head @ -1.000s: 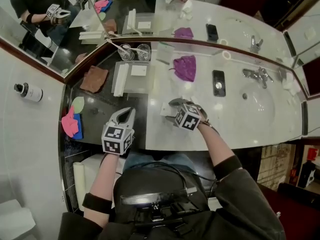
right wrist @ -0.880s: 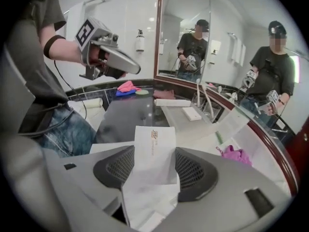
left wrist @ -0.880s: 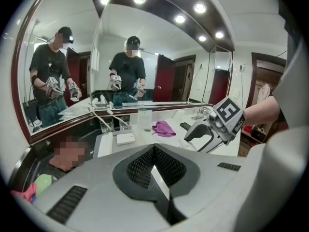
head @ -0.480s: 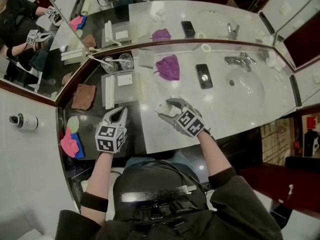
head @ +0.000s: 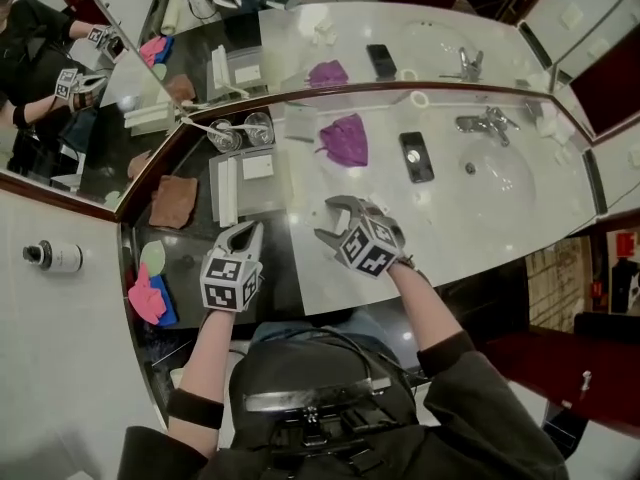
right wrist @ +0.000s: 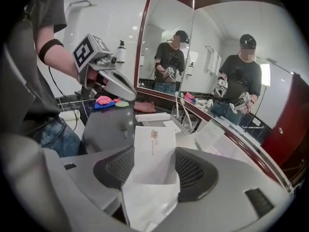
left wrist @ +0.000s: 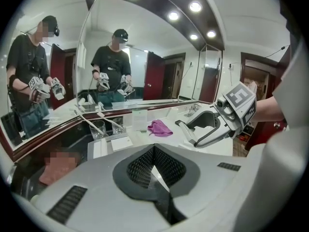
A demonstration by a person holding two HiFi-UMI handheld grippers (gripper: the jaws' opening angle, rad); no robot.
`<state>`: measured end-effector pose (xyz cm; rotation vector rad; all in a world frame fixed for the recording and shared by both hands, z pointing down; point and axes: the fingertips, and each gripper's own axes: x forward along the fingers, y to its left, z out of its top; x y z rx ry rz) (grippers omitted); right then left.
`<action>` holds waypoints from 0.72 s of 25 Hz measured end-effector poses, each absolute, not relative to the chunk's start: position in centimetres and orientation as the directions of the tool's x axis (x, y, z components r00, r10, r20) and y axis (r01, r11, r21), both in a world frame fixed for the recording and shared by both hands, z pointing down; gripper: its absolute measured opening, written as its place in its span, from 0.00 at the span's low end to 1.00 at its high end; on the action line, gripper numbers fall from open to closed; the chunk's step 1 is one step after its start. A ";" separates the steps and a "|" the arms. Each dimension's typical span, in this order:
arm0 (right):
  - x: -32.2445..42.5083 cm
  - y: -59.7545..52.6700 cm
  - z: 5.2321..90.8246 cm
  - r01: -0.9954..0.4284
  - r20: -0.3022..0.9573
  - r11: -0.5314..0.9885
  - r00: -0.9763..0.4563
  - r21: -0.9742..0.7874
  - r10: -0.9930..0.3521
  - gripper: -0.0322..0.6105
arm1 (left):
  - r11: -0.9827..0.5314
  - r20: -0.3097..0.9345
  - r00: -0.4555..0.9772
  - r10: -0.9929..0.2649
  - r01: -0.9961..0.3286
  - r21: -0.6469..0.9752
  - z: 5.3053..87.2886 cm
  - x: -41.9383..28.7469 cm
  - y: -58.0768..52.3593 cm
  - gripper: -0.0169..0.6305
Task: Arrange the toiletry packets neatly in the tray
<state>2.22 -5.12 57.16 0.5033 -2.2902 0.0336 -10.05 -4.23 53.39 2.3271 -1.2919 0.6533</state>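
On the vanity surface (head: 450, 230): a dark stretch at the left and pale stone at the right, with a sink (head: 505, 176) and tap (head: 484, 123). A mirror (head: 300, 38) runs along the back.
Tray (head: 268, 200): clear and shallow, lying close to the mirror where the dark stretch meets the pale stone.
In the tray: long white packets (head: 225, 190) lie side by side along its left edge, with a square white packet (head: 257, 166) nearer its middle.
Right gripper (head: 325, 218): raised above the pale stone, just beside the tray's near right corner. Its jaws are spread wide and clamped on a packet.
Held packet (right wrist: 153, 151): flat, white and rectangular, with a small printed mark near its top. It stands upright between the pads, gripped across its width and clear of the surface.
Left gripper (head: 248, 236): jaws pressed fully together with nothing between them. It hovers over the dark stretch on the near side of the tray, pointing toward it.
Behind the tray: two clear glasses (head: 235, 133).
On the pale stone: a purple cloth (head: 345, 138) and, to its right, a black phone (head: 415, 156).
On the dark stretch: a brown cloth (head: 172, 201) left of the tray, and a pink cloth (head: 143, 298) at the near left edge.
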 end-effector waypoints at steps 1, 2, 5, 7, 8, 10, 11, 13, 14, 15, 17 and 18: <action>1.5 -5.6 57.5 -0.339 0.716 0.929 -0.610 0.150 -0.339 0.48 | -0.487 0.574 0.459 -0.678 -0.866 0.117 53.6 -10.4 -4.4 0.03; 0.7 -6.1 57.7 -0.311 0.728 0.935 -0.601 0.169 -0.331 0.48 | -0.479 0.576 0.452 -0.681 -0.870 0.117 53.8 -10.9 -4.5 0.03; -1.8 -7.8 58.6 -0.235 0.756 0.948 -0.576 0.212 -0.312 0.48 | -0.458 0.583 0.433 -0.688 -0.882 0.115 54.4 -12.3 -5.3 0.03; -3.6 -9.2 59.2 -0.194 0.770 0.953 -0.562 0.232 -0.302 0.48 | -0.445 0.582 0.424 -0.694 -0.888 0.116 54.9 -13.3 -6.0 0.03; -4.5 -9.9 59.6 -0.173 0.776 0.955 -0.555 0.242 -0.298 0.48 | -0.438 0.582 0.419 -0.697 -0.891 0.118 55.1 -13.7 -6.4 0.03; -6.3 -11.1 60.5 -0.128 0.791 0.956 -0.539 0.262 -0.289 0.48 | -0.425 0.583 0.412 -0.700 -0.897 0.124 55.5 -14.5 -7.0 0.03; -7.2 -11.6 61.1 -0.105 0.798 0.957 -0.531 0.270 -0.284 0.48 | -0.419 0.583 0.411 -0.701 -0.899 0.128 55.7 -14.8 -7.3 0.03; -8.9 -12.4 62.1 -0.062 0.812 0.958 -0.517 0.280 -0.271 0.48 | -0.413 0.582 0.411 -0.702 -0.900 0.137 56.2 -15.3 -7.9 0.03; -9.8 -12.8 62.6 -0.043 0.818 0.958 -0.510 0.283 -0.265 0.48 | -0.412 0.581 0.412 -0.702 -0.900 0.141 56.4 -15.6 -8.2 0.03; -10.6 -13.2 63.2 -0.027 0.824 0.958 -0.503 0.286 -0.261 0.48 | -0.411 0.581 0.412 -0.701 -0.900 0.143 56.6 -15.8 -8.5 0.03; -12.1 -13.7 64.3 0.001 0.835 0.958 -0.490 0.287 -0.249 0.48 | -0.405 0.582 0.411 -0.702 -0.902 0.149 57.1 -16.3 -9.0 0.03; -12.7 -13.8 64.9 0.014 0.841 0.959 -0.484 0.284 -0.242 0.48 | -0.400 0.583 0.409 -0.702 -0.904 0.152 57.3 -16.5 -9.2 0.03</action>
